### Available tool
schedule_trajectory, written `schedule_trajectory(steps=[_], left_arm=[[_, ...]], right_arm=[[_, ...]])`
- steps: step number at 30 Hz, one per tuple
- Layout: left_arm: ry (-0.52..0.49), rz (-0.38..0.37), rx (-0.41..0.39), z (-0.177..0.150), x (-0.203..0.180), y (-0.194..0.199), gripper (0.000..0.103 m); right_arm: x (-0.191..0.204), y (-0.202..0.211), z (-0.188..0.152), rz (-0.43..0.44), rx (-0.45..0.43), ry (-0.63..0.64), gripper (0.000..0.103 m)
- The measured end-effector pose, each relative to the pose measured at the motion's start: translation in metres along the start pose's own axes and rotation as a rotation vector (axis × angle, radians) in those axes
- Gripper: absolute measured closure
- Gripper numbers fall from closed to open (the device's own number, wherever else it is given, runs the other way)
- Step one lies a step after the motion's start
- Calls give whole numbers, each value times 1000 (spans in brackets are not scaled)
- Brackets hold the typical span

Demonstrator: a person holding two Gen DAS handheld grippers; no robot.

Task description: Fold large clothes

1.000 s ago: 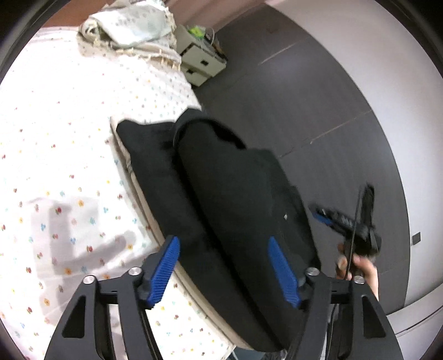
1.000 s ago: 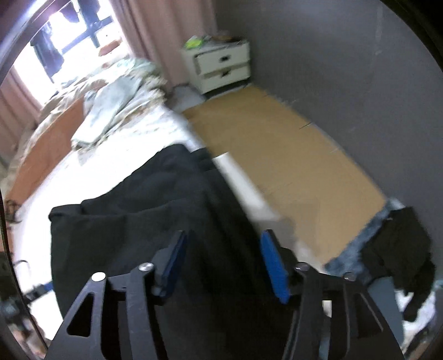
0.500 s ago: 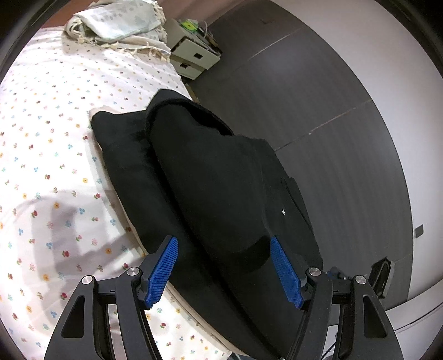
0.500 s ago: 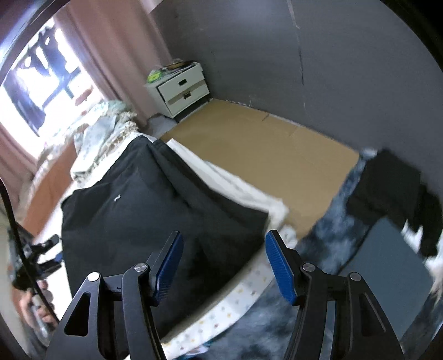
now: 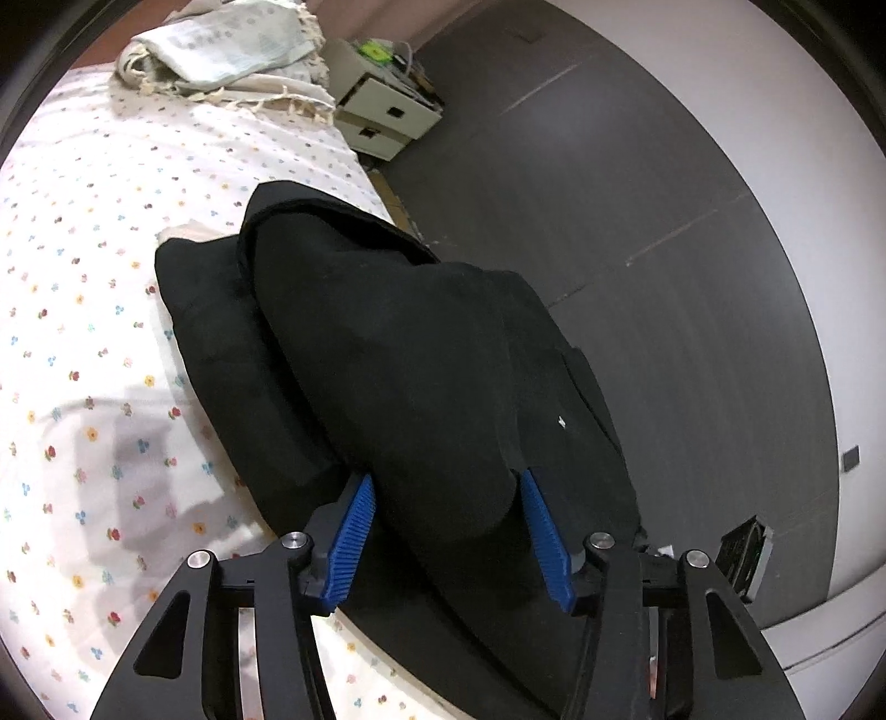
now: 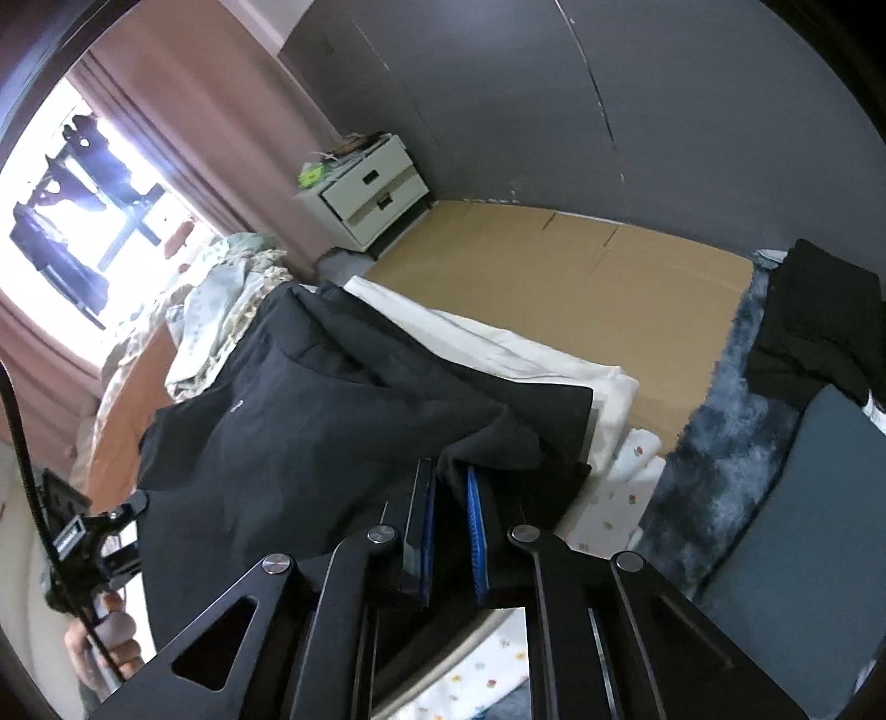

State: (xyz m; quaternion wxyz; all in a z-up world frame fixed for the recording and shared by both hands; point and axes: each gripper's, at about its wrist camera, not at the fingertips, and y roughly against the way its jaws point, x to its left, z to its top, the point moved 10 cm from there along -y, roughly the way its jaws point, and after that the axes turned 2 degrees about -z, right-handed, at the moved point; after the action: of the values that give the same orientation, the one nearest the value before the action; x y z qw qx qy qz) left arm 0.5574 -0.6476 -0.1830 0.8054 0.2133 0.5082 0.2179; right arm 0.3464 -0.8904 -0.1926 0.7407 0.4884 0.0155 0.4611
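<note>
A large black garment [image 5: 387,332] lies part-folded along the edge of the bed, over the flowered sheet [image 5: 83,277]. My left gripper [image 5: 446,487] is at its near end. A thick fold of the cloth bulges between the blue pads [image 5: 354,531], and the jaws are closing on it. In the right wrist view the same garment [image 6: 310,421] spreads toward the bed's corner. My right gripper [image 6: 449,476] has its jaws closing to a narrow gap, pinching the garment's hem near the mattress edge. The left gripper [image 6: 94,543], held by a hand [image 6: 105,637], shows at the far left.
A white nightstand [image 6: 371,194] stands by the grey wall, and a folded blanket [image 5: 221,50] lies at the head of the bed. Flat cardboard [image 6: 581,266] covers the floor beside the bed. A shaggy blue rug [image 6: 714,443] and dark clothes [image 6: 814,321] lie at the right.
The left gripper moved in on the garment and its jaws narrowed around a fold. The right gripper rolled, sank toward the bed's corner and shut on the hem.
</note>
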Motion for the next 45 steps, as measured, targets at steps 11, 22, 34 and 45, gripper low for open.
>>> schedule_trajectory(steps=[11, 22, 34, 45], left_arm=[[-62, 76, -14, -11, -15, 40, 47], [-174, 98, -69, -32, -59, 126, 32], [-341, 173, -194, -77, -104, 224, 2], [-464, 246, -266, -122, -128, 293, 1]], right_arm=[[-9, 25, -18, -42, 24, -42, 81], [29, 93, -33, -20, -17, 40, 79], [64, 172, -52, -5, -115, 100, 46], [90, 237, -85, 8, -197, 157, 1]])
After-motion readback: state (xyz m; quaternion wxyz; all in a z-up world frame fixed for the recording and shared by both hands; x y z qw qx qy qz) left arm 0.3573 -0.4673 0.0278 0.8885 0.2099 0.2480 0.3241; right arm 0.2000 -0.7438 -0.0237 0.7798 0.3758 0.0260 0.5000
